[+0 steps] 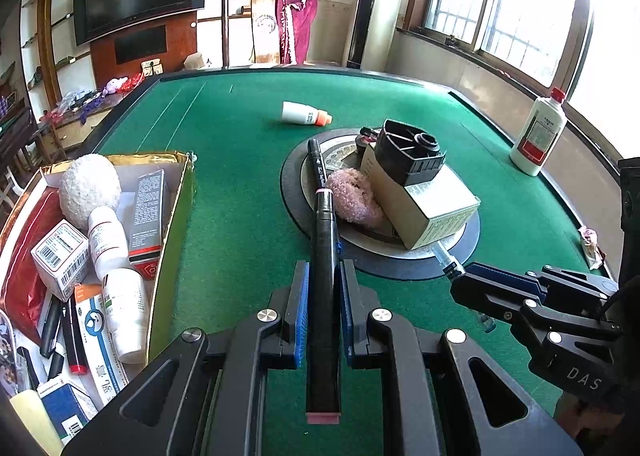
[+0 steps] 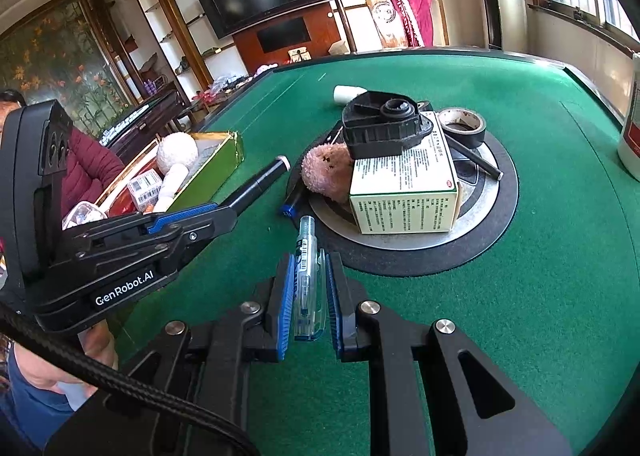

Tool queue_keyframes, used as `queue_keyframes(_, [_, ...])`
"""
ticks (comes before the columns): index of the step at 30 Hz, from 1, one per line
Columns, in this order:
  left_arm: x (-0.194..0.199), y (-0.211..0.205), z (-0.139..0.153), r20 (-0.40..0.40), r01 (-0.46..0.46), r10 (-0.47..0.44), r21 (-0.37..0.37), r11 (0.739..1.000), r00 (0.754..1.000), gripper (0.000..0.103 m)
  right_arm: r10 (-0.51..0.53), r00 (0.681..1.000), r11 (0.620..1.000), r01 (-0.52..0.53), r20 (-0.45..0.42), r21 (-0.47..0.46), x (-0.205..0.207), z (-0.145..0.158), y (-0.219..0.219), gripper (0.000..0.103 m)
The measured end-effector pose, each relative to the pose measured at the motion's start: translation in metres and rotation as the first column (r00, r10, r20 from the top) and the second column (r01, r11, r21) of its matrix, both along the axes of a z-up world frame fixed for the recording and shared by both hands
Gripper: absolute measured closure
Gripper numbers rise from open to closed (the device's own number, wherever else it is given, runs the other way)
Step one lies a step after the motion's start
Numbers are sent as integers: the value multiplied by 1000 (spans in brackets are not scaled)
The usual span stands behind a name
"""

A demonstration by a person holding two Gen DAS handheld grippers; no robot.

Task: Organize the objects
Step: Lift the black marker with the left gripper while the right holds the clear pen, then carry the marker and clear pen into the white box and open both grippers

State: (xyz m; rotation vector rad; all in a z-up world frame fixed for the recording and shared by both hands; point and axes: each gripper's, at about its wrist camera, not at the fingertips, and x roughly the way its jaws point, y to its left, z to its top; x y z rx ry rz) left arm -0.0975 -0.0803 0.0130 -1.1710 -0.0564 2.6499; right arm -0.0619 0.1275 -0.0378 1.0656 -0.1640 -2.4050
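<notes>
Left wrist: the left gripper (image 1: 323, 296) clenches a black marker (image 1: 325, 256) lengthwise, tip toward twelve; the gold box (image 1: 176, 215) lies at nine, nearer this hand.
Right wrist: the right gripper (image 2: 307, 288) clamps a clear pen (image 2: 306, 268); box at ten

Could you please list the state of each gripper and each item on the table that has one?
left gripper: shut on the black marker, capped.
right gripper: shut on the clear pen.
gold box: open, partly filled.
small white bottle: lying on its side, orange cap on.
large white bottle: upright, red cap on.
tape roll: lying flat.
</notes>
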Motion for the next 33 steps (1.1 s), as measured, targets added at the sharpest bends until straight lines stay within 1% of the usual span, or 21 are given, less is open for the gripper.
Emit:
queue_keyframes(3, [0, -3, -1, 5, -4, 4, 8, 1000, 1000, 92, -9, 1000, 1000, 9, -10, -2, 1, 3, -1, 90])
queue_keyframes(8, [2, -10, -1, 9, -27, 27, 29, 999, 1000, 92, -17, 1000, 1000, 17, 6, -23, 1, 2, -1, 90])
queue_keyframes(13, [13, -22, 9, -27, -53, 54, 55, 997, 998, 92, -6, 1000, 999, 6, 3, -49, 7, 7, -6, 89])
queue_keyframes(14, [18, -27, 14, -41, -55, 58, 69, 996, 997, 92, -2, 1000, 999, 2, 4, -52, 9, 8, -7, 89])
queue_keyframes(18, [30, -45, 24, -66, -70, 77, 93, 993, 995, 92, 32, 999, 997, -30, 17, -76, 14, 10, -24, 89])
queue_keyframes(22, [43, -69, 32, -82, -99, 108, 102, 990, 991, 92, 88, 996, 993, -87, 9, -77, 18, 17, -57, 89])
queue_keyframes(26, [52, -102, 35, -88, -159, 169, 108, 981, 982, 91, 149, 989, 986, -149, -11, -71, 20, 25, -98, 89])
queue_keyframes(30, [57, -143, 31, -75, -245, 255, 120, 962, 964, 91, 196, 980, 979, -197, -19, -51, 16, 27, -138, 89])
queue_keyframes(33, [57, -169, 23, -51, -306, 314, 127, 944, 948, 91, 222, 975, 974, -222, -3, -37, 9, 21, -166, 89])
